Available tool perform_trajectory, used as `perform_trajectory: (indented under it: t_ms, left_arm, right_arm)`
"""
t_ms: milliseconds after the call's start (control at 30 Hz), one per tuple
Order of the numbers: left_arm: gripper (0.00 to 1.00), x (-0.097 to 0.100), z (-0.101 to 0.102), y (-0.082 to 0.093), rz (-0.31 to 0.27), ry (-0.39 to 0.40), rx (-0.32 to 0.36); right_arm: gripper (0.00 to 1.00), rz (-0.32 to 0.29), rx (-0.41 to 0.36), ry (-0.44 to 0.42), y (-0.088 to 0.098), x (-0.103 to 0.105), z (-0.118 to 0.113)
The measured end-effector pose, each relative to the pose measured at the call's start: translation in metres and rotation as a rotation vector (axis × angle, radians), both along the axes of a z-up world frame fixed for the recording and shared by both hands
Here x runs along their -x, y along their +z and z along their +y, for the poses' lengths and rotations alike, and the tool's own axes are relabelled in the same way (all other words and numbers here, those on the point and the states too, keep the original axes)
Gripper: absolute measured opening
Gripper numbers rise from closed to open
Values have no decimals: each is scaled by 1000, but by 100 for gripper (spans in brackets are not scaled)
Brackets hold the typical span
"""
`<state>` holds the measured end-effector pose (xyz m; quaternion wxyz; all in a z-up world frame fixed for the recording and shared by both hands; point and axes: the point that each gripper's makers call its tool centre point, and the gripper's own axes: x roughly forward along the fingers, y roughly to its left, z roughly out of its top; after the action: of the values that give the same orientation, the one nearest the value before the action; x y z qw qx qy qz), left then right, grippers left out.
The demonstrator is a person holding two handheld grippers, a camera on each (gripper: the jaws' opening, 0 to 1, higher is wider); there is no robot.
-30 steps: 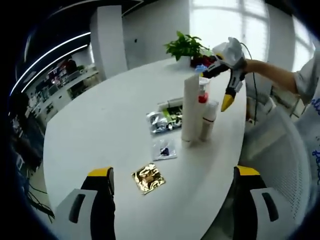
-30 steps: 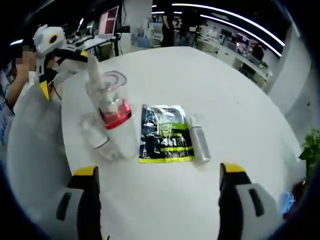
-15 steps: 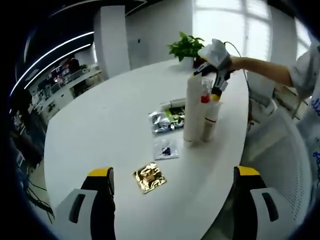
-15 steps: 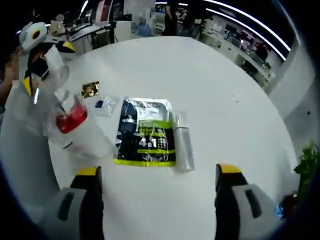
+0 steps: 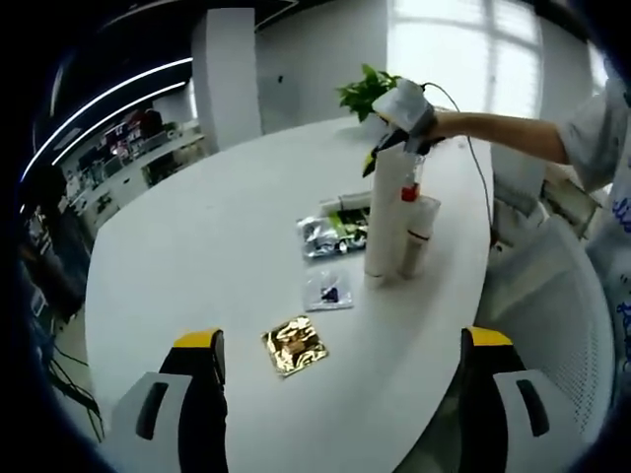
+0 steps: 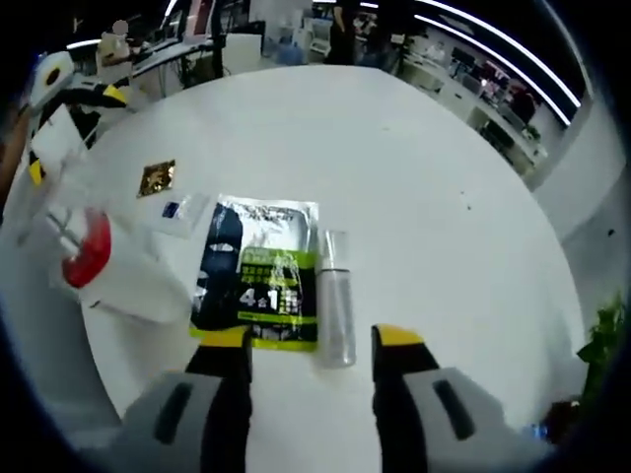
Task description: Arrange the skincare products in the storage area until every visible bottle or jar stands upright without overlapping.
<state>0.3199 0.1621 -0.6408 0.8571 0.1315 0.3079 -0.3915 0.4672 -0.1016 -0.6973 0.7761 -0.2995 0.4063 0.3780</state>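
Observation:
On the white table a tall white bottle, a red-collared spray bottle and a white tube stand close together. A small clear bottle lies on its side beside a black and green packet. My right gripper is open, its jaws narrowed either side of the lying bottle's near end and the packet's edge, touching neither. The right gripper hovers behind the standing bottles. My left gripper stands wide open over the table's near edge, holding nothing.
A gold sachet and a small clear sachet lie in front of the packet. A potted plant stands at the table's far end. A white chair is at the right. The left gripper is at the upper left.
My right gripper has moved left past the standing bottles and down toward the lying clear bottle. Its jaws have drawn closer together. The left gripper has stayed put.

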Motion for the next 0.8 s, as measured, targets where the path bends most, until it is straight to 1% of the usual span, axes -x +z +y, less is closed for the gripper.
perform_trajectory:
  t_ms: [33, 133, 233, 433, 633, 800]
  left_arm:
    - [97, 0, 0, 0, 1, 1, 0]
    - [97, 0, 0, -1, 3, 0, 2]
    - [97, 0, -1, -1, 5, 1, 5]
    - [97, 0, 0, -2, 8, -3, 0]
    - [97, 0, 2, -3, 13, -1, -4]
    - [97, 1, 2, -3, 21, 1, 11]
  right_arm:
    - [40, 6, 1, -1, -1, -2, 0]
    - [33, 20, 4, -1, -6, -7, 0]
    - [31, 30, 12, -4, -10, -12, 0]
    - [30, 68, 39, -13, -23, -19, -1]
    - [27, 84, 49, -19, -32, -27, 0]
    - [25, 107, 54, -27, -38, -31, -2]
